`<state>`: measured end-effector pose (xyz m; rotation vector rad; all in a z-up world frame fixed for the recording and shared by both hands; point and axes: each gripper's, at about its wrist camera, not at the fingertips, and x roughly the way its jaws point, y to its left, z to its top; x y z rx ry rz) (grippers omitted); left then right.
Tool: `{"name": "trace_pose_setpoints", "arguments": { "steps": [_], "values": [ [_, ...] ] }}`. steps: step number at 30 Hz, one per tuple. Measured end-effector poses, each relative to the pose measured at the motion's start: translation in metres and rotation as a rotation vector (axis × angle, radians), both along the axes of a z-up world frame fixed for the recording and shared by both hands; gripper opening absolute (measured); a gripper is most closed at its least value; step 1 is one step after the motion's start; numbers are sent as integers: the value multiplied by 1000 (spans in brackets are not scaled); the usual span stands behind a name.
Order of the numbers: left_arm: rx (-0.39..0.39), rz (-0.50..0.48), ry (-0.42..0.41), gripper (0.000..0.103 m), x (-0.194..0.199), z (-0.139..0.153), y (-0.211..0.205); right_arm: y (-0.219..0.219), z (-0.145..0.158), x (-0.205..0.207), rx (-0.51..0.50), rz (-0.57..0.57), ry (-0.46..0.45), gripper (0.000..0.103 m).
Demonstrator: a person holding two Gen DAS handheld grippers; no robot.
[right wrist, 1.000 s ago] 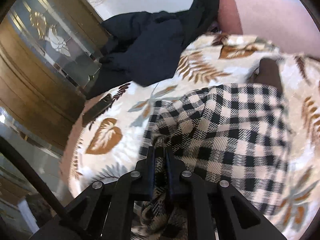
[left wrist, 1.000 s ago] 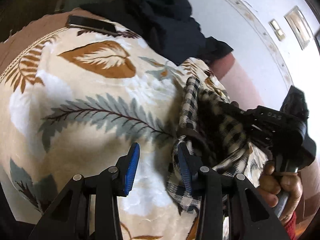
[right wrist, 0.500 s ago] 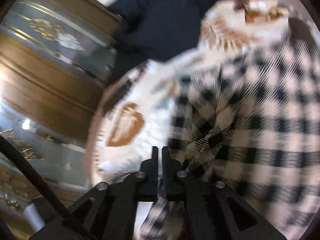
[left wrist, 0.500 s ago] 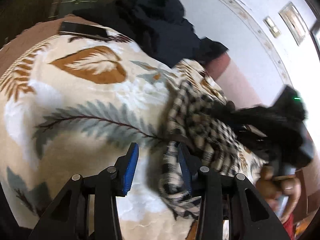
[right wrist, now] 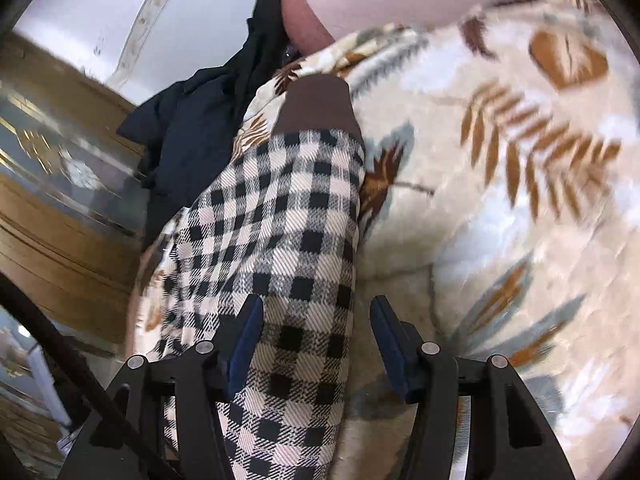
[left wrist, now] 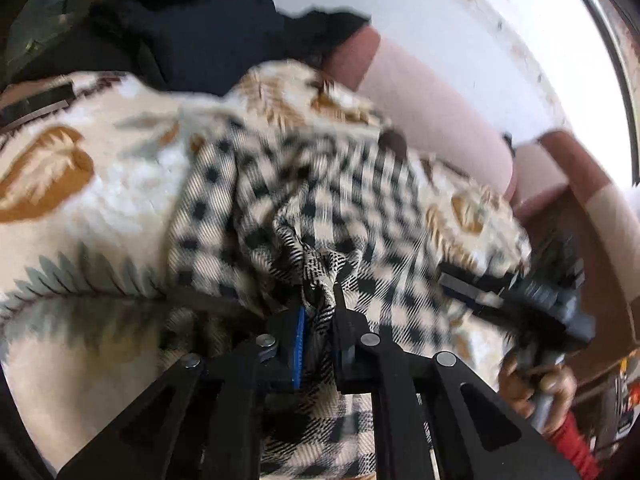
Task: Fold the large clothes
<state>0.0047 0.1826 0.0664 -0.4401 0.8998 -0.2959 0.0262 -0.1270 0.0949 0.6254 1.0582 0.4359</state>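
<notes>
A black-and-cream checked garment (left wrist: pixel 320 200) lies rumpled on a leaf-patterned blanket (left wrist: pixel 100 184). My left gripper (left wrist: pixel 318 320) has its jaws closing on a bunched fold of the garment, and the pads press the cloth. In the left wrist view my right gripper (left wrist: pixel 476 292) hovers low at the garment's right edge, held by a hand (left wrist: pixel 536 392). In its own view the right gripper (right wrist: pixel 316 332) has its jaws opening. The checked garment (right wrist: pixel 280 220) lies flat below and between the blue pads (right wrist: pixel 246 336), which do not touch it. The garment's brown band (right wrist: pixel 316 104) points away.
A heap of dark navy clothes (left wrist: pixel 200 32) lies at the blanket's far end, also as dark clothes (right wrist: pixel 192 140). A pink bolster (left wrist: pixel 432 100) runs along the white wall. A dark flat phone (left wrist: pixel 36 104) rests on the blanket at left. A wooden glass-fronted cabinet (right wrist: pixel 48 200) stands left.
The left gripper slid right onto the checked cloth and shut on a fold. The right gripper let go of the cloth, opened, and swung to the garment's right side.
</notes>
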Motion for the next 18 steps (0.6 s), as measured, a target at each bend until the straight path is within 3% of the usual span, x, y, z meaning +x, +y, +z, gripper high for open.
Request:
{"name": "trace_pose_setpoints", "arguments": {
  "steps": [2,4,8,14,15,18],
  "values": [
    [-29,42,-41,10,-4,12,18,1,-6,1,25,20,0,64],
    [1,79,-42,10,-3,12,29,10,-8,2,38,51,-14,71],
    [28,112,57,11,5,-15,42,28,-9,9,54,95,-35,75],
    [198,79,74,15,-3,-36,26,62,-33,28,100,166,0,78],
    [218,81,76,15,-4,-38,23,67,-40,32,122,173,22,76],
    [245,84,63,13,-7,-33,11,63,-49,38,215,139,75,48]
  ]
}}
